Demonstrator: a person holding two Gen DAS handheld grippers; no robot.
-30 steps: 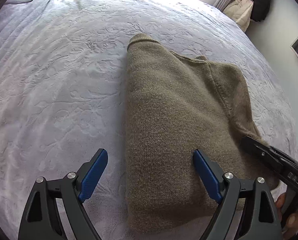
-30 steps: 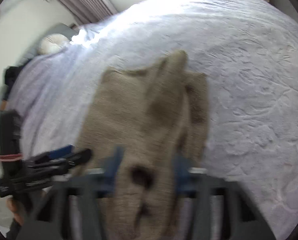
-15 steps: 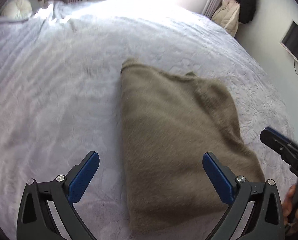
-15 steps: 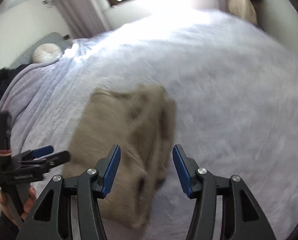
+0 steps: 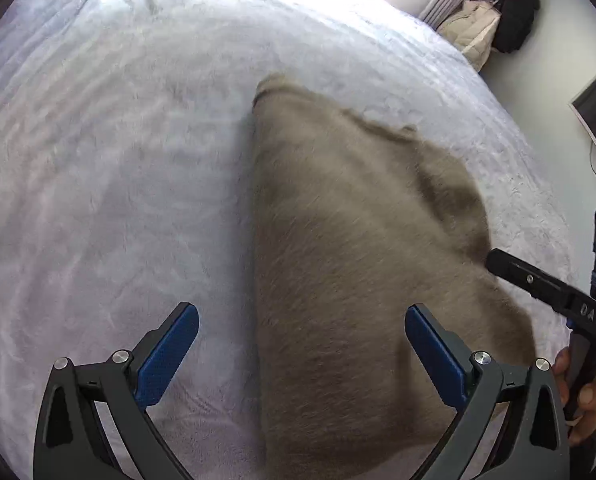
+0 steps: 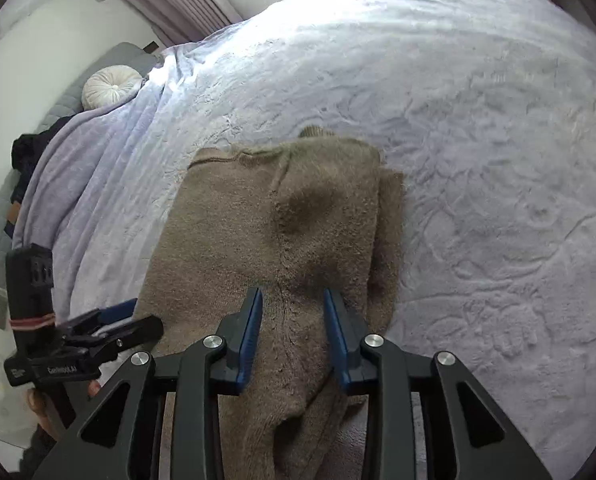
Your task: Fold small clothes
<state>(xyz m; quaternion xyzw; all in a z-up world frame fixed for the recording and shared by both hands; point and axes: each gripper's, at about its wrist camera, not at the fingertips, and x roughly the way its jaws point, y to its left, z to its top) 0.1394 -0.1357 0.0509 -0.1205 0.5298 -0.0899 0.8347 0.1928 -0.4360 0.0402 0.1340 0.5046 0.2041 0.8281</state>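
Left wrist view: the left tool [image 5: 302,344] hangs low over the bed covered in a pale lilac embossed blanket [image 5: 117,160], its blue-padded fingers [image 5: 165,356] spread wide and gripping nothing. The left finger is over bare blanket, the right one over the olive-brown knitted sweater [image 5: 346,248]. That sweater lies folded into a long panel, its straight left fold line running away from the camera toward the bed's far edge, with a ribbed cuff or hem poking out at the far end. Its knit is blurred in this view. At the sweater's right edge, the black right tool reaches in, held by a hand [image 5: 586,396].

Right wrist view shows the sweater [image 6: 233,240] sharply: fuzzy wool, a sleeve laid over the body with a seam running down the middle, layers stacked along the right side. The right tool [image 6: 293,332] has its fingers set narrow, straddling a raised ridge of the sweater's near end; whether they pinch it, I cannot tell.
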